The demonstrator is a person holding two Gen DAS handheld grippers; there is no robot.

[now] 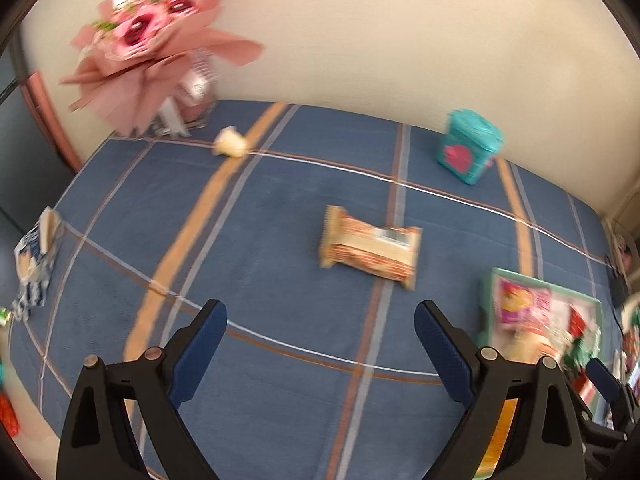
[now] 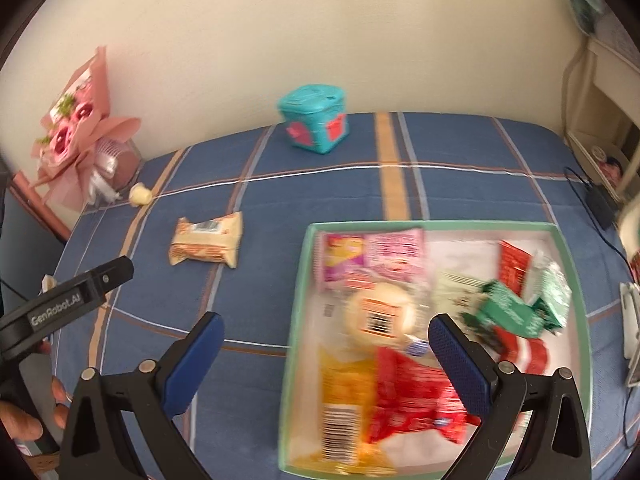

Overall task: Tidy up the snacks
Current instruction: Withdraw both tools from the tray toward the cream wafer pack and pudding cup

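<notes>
On the blue plaid bedcover (image 1: pixel 260 240), mid-surface, I see an orange-and-cream wrapped snack pack (image 1: pixel 370 242) beyond my left gripper (image 1: pixel 320 344), jaws wide, empty. From the right wrist, my right gripper (image 2: pixel 326 354) gapes empty over a green-rimmed tray (image 2: pixel 298 300) of snack packets near the cover's right edge.

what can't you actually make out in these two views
- Tan snack pack, left wrist view: print unreadable, motion blur.
- Blue-white packet, left wrist view: cut off by the frame edge.
- Tray contents, right wrist view: labels smeared; right gripper fingers cover the near packets.
</notes>
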